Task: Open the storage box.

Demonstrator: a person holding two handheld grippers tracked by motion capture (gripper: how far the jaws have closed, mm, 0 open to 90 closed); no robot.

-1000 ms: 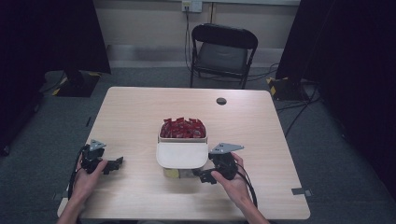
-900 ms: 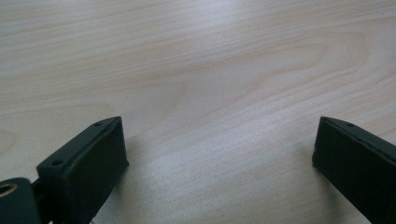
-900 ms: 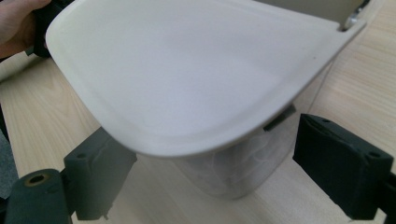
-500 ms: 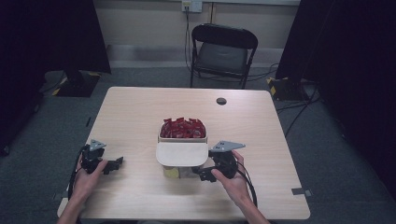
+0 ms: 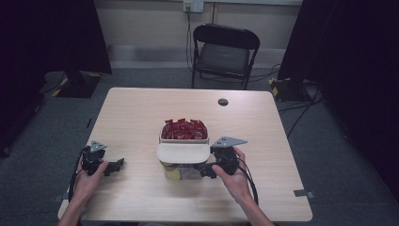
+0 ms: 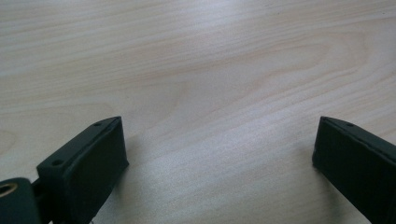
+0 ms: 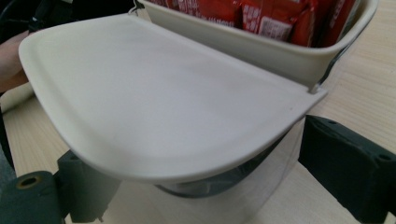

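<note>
A white bin (image 5: 183, 140) full of red packets (image 5: 184, 129) stands mid-table. Its white lid (image 5: 183, 153) is folded out flat toward me over a clear lower part (image 5: 181, 173). My right gripper (image 5: 203, 170) lies at the bin's near right corner, pointing left under the lid. In the right gripper view the lid (image 7: 154, 107) spreads above the right gripper (image 7: 210, 172). Its jaws have just been opening, and they straddle the clear part (image 7: 243, 196) without visibly pressing on it. My left gripper (image 5: 117, 165) rests open on bare table (image 6: 196, 70) at the near left, with nothing between its jaws (image 6: 219, 144).
A small black round cap (image 5: 223, 101) sits in the tabletop at the far right. A black folding chair (image 5: 226, 52) stands beyond the far edge. Dark curtains flank the room. Bare wood lies left and right of the bin.
The right gripper's grey plate has shifted slightly up and to the right beside the bin. The left hand and gripper have stayed put.
</note>
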